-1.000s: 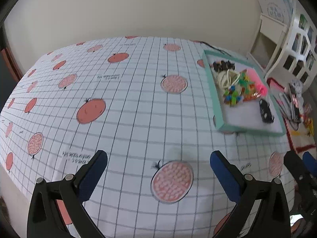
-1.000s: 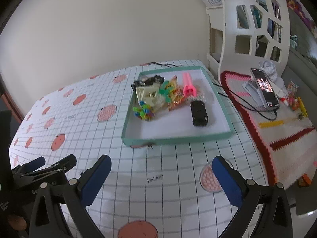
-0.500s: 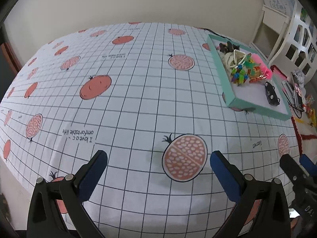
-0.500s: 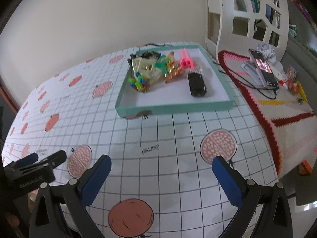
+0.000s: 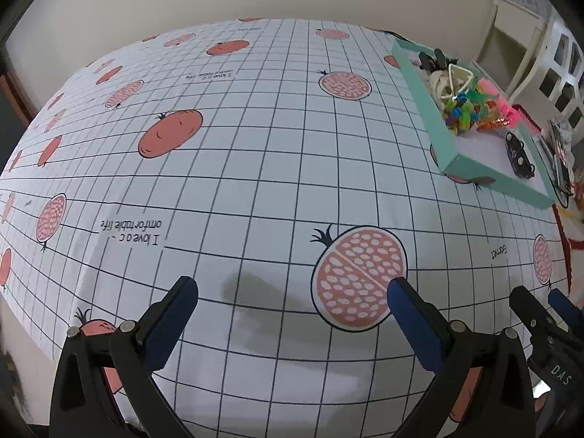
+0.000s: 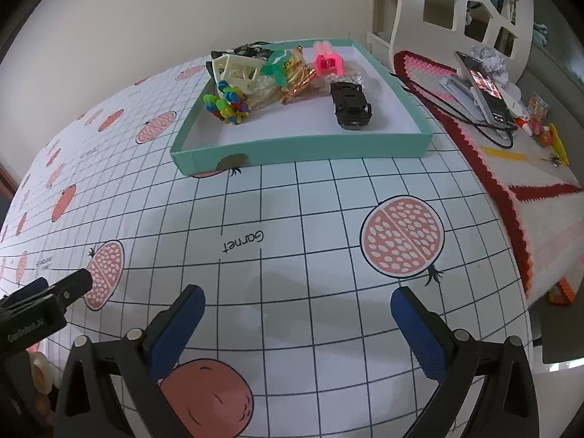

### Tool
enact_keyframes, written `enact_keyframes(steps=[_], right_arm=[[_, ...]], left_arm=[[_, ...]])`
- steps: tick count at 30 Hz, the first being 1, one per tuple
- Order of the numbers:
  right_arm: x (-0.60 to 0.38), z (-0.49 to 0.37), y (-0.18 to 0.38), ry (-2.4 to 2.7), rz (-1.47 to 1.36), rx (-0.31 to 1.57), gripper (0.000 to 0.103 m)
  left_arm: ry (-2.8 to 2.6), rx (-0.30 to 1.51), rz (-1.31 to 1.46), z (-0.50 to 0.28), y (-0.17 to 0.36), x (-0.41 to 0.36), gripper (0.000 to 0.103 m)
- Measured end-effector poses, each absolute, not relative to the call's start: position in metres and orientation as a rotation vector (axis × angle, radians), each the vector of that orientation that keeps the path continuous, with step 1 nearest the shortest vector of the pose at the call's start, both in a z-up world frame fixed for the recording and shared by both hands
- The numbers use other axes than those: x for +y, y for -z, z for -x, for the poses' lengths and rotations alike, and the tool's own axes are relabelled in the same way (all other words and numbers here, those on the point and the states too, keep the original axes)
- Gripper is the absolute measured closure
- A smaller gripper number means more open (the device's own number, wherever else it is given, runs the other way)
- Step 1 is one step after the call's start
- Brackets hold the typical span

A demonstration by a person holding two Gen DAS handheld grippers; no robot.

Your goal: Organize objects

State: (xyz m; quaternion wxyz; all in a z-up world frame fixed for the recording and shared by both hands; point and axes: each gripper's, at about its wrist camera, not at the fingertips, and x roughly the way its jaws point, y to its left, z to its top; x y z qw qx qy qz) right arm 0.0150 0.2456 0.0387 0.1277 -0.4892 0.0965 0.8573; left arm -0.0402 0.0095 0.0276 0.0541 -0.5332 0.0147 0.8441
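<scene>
A shallow teal tray (image 6: 299, 149) (image 5: 416, 84) sits on the gridded pomegranate-print cloth (image 5: 255, 146). Inside it lie a black toy car (image 6: 350, 104) (image 5: 518, 153), a bunch of multicoloured beads (image 6: 228, 106) (image 5: 461, 113), a cream lattice piece (image 6: 239, 69), a pink block (image 6: 328, 62) and gold wrappers (image 6: 297, 80). My left gripper (image 5: 292, 299) stands open low over the cloth's near edge, far left of the tray, holding nothing. My right gripper (image 6: 297, 301) is open and empty too, a short way in front of the tray.
A phone (image 6: 481, 87) with a black cable lies on a crocheted red-and-white mat (image 6: 529, 189) right of the tray. White shelving (image 6: 456, 3) stands behind. The cloth drops off at its near edge. Each gripper shows at the edge of the other's view.
Both grippers have pulled back toward the near edge of the cloth and dropped lower; the tray now sits farther away in both views. Both stay open and empty.
</scene>
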Motion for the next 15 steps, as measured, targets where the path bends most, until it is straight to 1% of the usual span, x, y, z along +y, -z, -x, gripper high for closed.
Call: enact_keyframes(steps=[15], right_arm=[[0.243,-0.012,-0.028,-2.479,1.451,0.207,0.0]], left_arm=[[-2.549,0.09,1.653,0.044,-0.014,0.022,0.0]])
